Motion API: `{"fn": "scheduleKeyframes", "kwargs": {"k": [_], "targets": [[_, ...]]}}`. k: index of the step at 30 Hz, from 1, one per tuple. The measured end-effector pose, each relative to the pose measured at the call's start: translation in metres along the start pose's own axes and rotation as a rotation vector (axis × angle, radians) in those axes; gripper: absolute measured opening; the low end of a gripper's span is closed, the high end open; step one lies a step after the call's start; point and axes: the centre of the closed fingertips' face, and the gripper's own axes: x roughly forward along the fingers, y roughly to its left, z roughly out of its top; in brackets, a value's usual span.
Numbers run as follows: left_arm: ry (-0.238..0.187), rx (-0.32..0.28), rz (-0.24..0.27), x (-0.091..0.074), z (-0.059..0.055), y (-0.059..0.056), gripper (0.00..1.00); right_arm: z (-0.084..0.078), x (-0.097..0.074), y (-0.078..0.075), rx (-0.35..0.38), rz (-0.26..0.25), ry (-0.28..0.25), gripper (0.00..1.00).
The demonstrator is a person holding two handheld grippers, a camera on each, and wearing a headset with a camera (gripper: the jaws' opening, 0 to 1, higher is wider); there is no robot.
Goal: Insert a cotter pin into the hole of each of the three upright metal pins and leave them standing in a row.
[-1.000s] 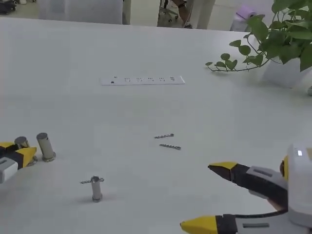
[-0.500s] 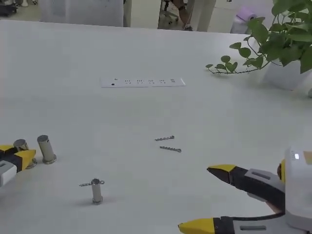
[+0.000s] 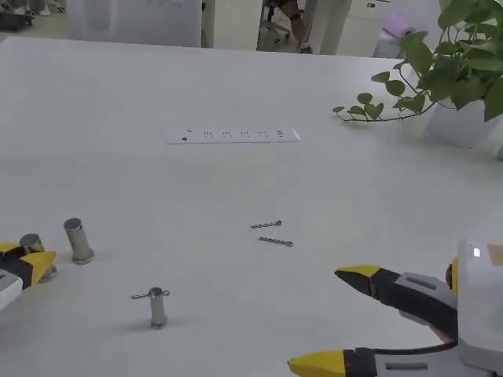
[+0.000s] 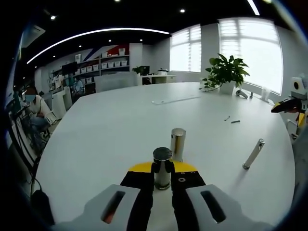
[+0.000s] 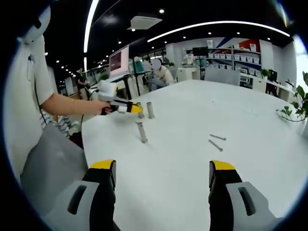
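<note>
White bench [image 3: 330, 181] is stretching away toward a power strip [image 3: 232, 135] and a potted plant [image 3: 452, 67] at the far right. In the head view, the left gripper [image 3: 30, 264] is sitting at the near left edge with the first metal pin [image 3: 31, 243] against its yellow tip. The second metal pin [image 3: 78, 239] is standing just right of it, and the third metal pin [image 3: 158, 307], nearer, is carrying a cotter pin through its top. Two loose cotter pins [image 3: 271, 233] are lying mid-bench, close together. The right gripper [image 3: 334, 318] is hovering at the near right, jaws wide and holding nothing.

In the left gripper view, the jaws are narrow, gripping the first metal pin [image 4: 162, 155], a short, shiny steel cylinder standing upright.

In the right gripper view, the loose cotter pins [image 5: 216, 141] are lying ahead, thin and ridged.

One of three looks done; the left gripper seems to be steadying the next. The right gripper likely needs to pick up a loose cotter pin and line it up finely with the small hole.
</note>
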Motion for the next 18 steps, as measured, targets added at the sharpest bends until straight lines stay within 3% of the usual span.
{"fn": "scheduleKeyframes", "kwargs": {"k": [11,18], "targets": [[-0.002,0.022,-0.012,-0.020,-0.002,-0.015,0.11,-0.002,-0.005,0.003,-0.013,0.000,0.012,0.80],[0.010,0.032,-0.027,-0.034,-0.009,-0.026,0.11,-0.002,-0.007,0.006,-0.020,0.003,0.013,0.80]]}}
